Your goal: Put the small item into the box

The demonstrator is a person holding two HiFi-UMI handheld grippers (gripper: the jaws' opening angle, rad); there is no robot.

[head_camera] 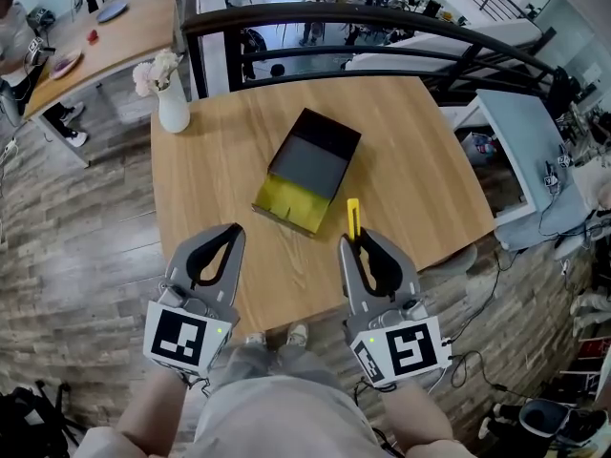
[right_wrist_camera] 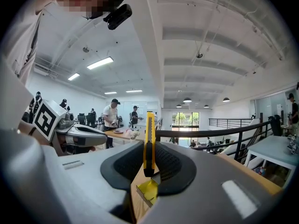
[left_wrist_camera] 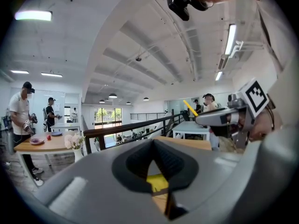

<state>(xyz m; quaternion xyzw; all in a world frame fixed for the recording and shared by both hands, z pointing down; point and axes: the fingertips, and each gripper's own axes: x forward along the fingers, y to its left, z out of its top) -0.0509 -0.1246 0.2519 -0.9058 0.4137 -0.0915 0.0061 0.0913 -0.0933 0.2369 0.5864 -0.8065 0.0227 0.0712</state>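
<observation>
An open box (head_camera: 307,170) with a yellow inside and a black lid lies in the middle of the wooden table (head_camera: 410,160). My right gripper (head_camera: 353,241) is shut on a slim yellow utility knife (head_camera: 352,218) that sticks out past its tips, short of the box's near edge. In the right gripper view the knife (right_wrist_camera: 149,139) stands upright between the jaws, with the box (right_wrist_camera: 148,190) below it. My left gripper (head_camera: 232,229) is shut and holds nothing, level with the right one. Through its jaws the left gripper view shows a bit of the yellow box (left_wrist_camera: 156,183).
A white vase of pale flowers (head_camera: 172,103) stands at the table's far left corner. A black railing (head_camera: 382,22) runs behind the table. People stand at a bench (head_camera: 105,36) at far left. A white table (head_camera: 525,151) is at the right.
</observation>
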